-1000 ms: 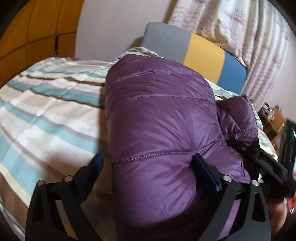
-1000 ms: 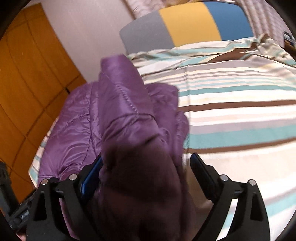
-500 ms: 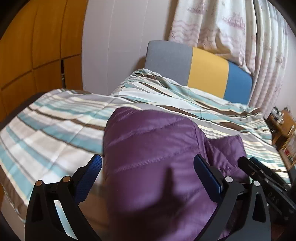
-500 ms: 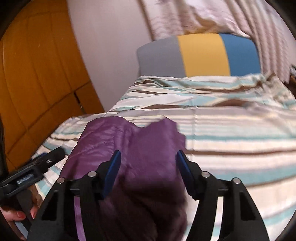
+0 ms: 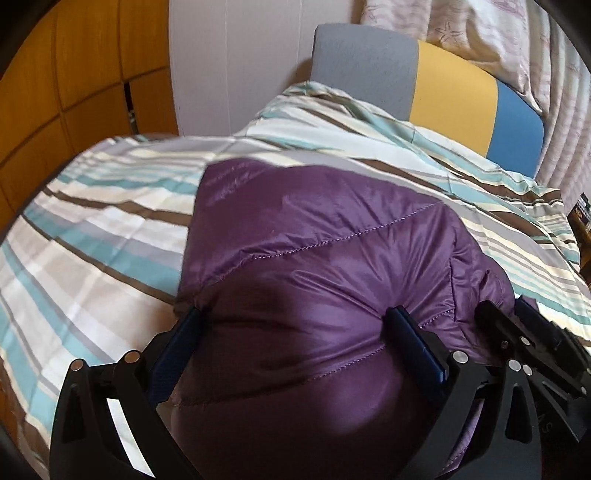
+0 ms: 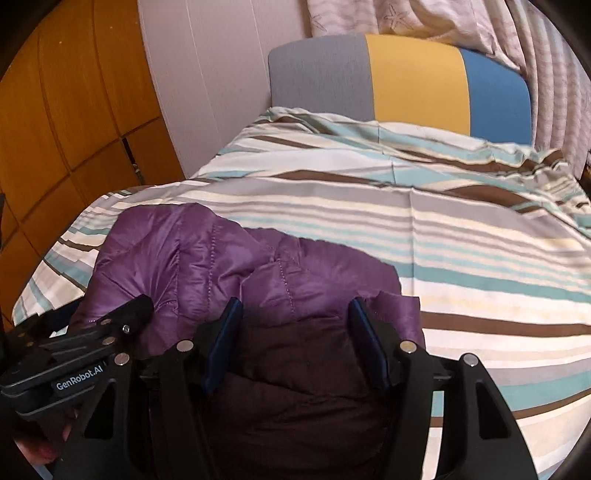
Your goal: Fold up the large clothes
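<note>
A purple quilted down jacket [image 5: 314,266] lies bundled at the near edge of the striped bed; it also shows in the right wrist view [image 6: 229,269]. My left gripper [image 5: 295,325] has its jaws pressed into the jacket's puffy near fold from both sides. My right gripper [image 6: 295,325] likewise has its jaws closed partway around a thick fold of the jacket. The right gripper's body shows at the left wrist view's lower right [image 5: 532,347]; the left gripper's body shows at the right wrist view's lower left [image 6: 85,354]. The jacket's underside is hidden.
The bed has a striped teal, brown and cream cover [image 6: 461,236]. A grey, yellow and blue headboard [image 6: 406,85] stands at the far end, below patterned curtains [image 5: 461,33]. Orange wooden cabinets [image 6: 55,110] line the left side.
Both grippers rose and pulled back toward the bed's near edge, bunching the jacket closer. The right gripper's jaws narrowed and now grip a thick fold; the left jaws now pinch the fabric.
</note>
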`<action>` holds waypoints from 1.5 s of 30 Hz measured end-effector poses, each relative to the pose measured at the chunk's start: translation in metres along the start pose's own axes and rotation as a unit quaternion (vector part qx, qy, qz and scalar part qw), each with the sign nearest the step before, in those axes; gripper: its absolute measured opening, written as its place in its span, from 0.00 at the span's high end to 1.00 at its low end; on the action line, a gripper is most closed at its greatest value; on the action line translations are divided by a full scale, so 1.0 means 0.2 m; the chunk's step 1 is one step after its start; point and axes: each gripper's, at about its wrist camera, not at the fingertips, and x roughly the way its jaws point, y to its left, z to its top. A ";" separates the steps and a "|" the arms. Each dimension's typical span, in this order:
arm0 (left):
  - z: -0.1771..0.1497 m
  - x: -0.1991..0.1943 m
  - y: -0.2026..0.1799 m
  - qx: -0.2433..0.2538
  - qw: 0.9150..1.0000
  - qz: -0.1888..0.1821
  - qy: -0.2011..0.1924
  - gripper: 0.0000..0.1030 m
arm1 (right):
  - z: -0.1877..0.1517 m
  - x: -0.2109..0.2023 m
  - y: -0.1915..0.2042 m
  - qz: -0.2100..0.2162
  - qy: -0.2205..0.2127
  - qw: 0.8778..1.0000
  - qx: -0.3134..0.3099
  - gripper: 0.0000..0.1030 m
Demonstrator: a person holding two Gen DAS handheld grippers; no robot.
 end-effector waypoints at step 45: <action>-0.52 -0.59 0.15 -0.023 0.997 -0.014 -0.069 0.03 | -0.40 -0.58 -0.06 0.016 -0.009 0.999 0.036 0.02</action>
